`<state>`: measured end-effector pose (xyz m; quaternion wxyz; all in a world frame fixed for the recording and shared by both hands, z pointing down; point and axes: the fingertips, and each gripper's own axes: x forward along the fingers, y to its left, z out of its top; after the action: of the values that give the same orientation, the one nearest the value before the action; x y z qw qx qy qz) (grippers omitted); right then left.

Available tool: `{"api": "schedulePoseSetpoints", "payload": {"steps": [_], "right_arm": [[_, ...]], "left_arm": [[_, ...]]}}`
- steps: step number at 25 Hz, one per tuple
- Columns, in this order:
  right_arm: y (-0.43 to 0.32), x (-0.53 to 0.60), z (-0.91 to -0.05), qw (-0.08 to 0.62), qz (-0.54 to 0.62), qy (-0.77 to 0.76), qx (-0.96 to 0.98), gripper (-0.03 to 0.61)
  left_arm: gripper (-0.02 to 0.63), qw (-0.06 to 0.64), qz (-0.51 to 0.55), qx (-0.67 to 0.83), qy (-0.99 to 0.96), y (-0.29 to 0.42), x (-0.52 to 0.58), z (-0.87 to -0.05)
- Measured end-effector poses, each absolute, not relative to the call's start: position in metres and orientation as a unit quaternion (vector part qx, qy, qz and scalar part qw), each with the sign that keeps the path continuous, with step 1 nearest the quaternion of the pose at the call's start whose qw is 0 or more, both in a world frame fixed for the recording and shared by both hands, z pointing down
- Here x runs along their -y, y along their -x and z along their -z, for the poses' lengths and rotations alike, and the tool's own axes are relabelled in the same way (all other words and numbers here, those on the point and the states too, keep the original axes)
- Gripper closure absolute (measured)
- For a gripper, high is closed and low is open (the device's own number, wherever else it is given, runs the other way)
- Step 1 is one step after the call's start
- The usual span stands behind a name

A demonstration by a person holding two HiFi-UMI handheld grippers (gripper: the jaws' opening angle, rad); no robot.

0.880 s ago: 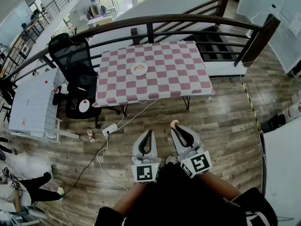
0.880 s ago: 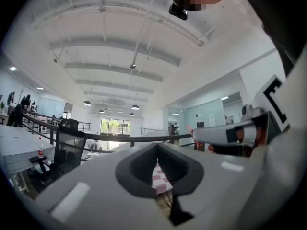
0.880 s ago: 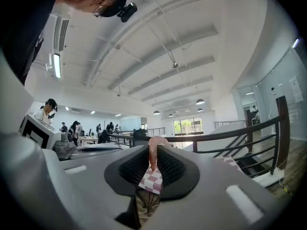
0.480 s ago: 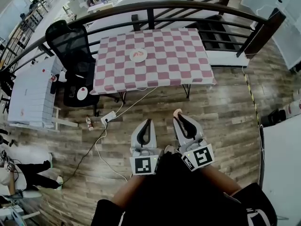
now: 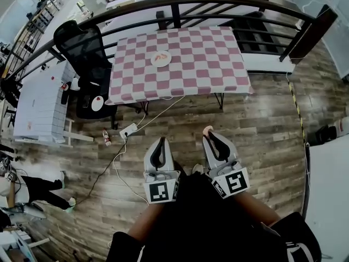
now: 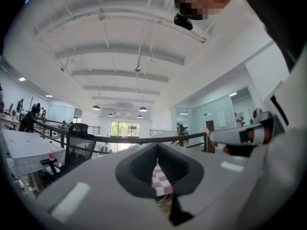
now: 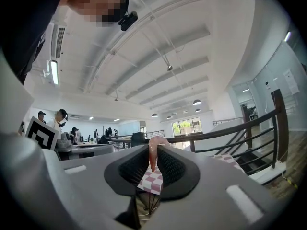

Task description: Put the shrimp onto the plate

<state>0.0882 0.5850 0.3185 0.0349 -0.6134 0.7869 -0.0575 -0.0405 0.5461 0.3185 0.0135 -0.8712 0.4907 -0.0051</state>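
Wooden planks make the floor (image 5: 262, 135) under both grippers, and far ahead of the jaws stands a table (image 5: 202, 59) with a pink and white checked cloth.

The right gripper (image 5: 210, 136) has its jaws closed on a pink shrimp (image 7: 152, 153). In the right gripper view the shrimp stands upright in the narrow gap between the two ribbed pads. Its long axis runs along the jaws, from the hollow up to the tips. Its curved upper end comes out above the tips and bends over to the right jaw. In the head view only this pink end (image 5: 206, 129) shows, just past the jaw tips and pointing to the table.

The left gripper (image 5: 158, 143) is beside it, a little apart, with its jaws together at the tips and nothing between them. Through the hollow behind its tips only a piece of the checked cloth is seen.

The plate (image 5: 161, 58) lies on the table, well ahead of the left jaws, and something orange-pink lies on it, too small to name. Behind the table curves a dark railing (image 5: 218, 1). A black office chair (image 5: 82, 48) stands left of the table. A white power strip (image 5: 129, 130) with its cable lies on the floor between the left jaws and the table.
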Motion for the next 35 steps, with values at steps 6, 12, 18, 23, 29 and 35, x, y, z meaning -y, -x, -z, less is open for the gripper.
{"api": "schedulePoseSetpoints", "payload": {"steps": [6, 12, 18, 23, 29, 35], "right_arm": [[-0.102, -0.589, -0.331, 0.031, 0.067, 0.613, -0.787, 0.523], [-0.109, -0.586, -0.333, 0.029, 0.068, 0.615, -0.785, 0.523], [-0.105, -0.573, -0.339, 0.018, 0.071, 0.607, -0.791, 0.523], [-0.110, -0.559, -0.345, 0.013, 0.085, 0.607, -0.790, 0.523], [-0.119, -0.528, -0.355, 0.004, 0.090, 0.612, -0.785, 0.523], [-0.139, -0.474, -0.357, -0.006, 0.092, 0.630, -0.771, 0.523]], "left_arm": [[0.604, -0.003, 0.030, -0.496, 0.868, 0.030, -0.545, -0.339], [0.604, 0.006, 0.025, -0.493, 0.870, 0.022, -0.541, -0.330], [0.604, -0.004, 0.027, -0.490, 0.872, 0.019, -0.530, -0.338], [0.604, -0.007, 0.025, -0.488, 0.872, 0.017, -0.517, -0.338], [0.604, -0.013, 0.022, -0.490, 0.871, 0.011, -0.480, -0.348], [0.604, -0.013, 0.026, -0.473, 0.880, -0.011, -0.416, -0.352]]}}
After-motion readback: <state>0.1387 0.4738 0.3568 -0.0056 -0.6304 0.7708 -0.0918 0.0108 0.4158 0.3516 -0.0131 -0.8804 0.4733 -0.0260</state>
